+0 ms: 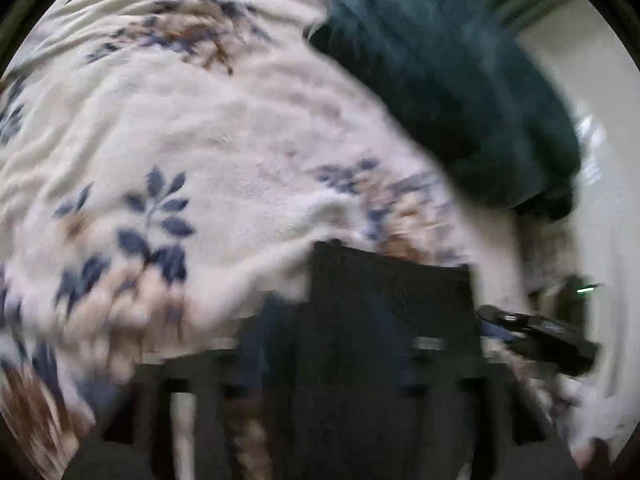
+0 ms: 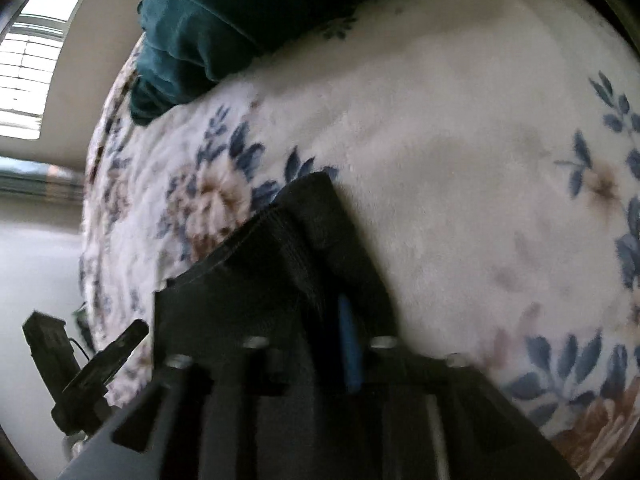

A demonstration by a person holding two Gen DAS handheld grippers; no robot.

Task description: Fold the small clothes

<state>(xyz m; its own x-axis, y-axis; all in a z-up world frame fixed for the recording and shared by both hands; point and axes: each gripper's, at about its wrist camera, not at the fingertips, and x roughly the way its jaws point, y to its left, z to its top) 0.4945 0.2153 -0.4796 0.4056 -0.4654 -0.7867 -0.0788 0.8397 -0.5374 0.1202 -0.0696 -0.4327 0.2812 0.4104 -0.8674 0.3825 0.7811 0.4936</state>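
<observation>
A dark navy garment (image 1: pixel 380 320) hangs from my left gripper (image 1: pixel 384 264), whose jaws are shut on its edge; the view is blurred. In the right wrist view my right gripper (image 2: pixel 320 208) is shut on the ribbed waistband of the same dark garment (image 2: pixel 256 280), held just above the floral blanket (image 2: pixel 440 140). The other gripper's body shows at the right edge of the left wrist view (image 1: pixel 540 336) and at the lower left of the right wrist view (image 2: pixel 88 372).
A white fleece blanket (image 1: pixel 200 140) with blue and brown flowers covers the surface. A crumpled teal garment (image 1: pixel 460 80) lies on it at the far side; it also shows in the right wrist view (image 2: pixel 208 28). A window (image 2: pixel 32 60) is beyond.
</observation>
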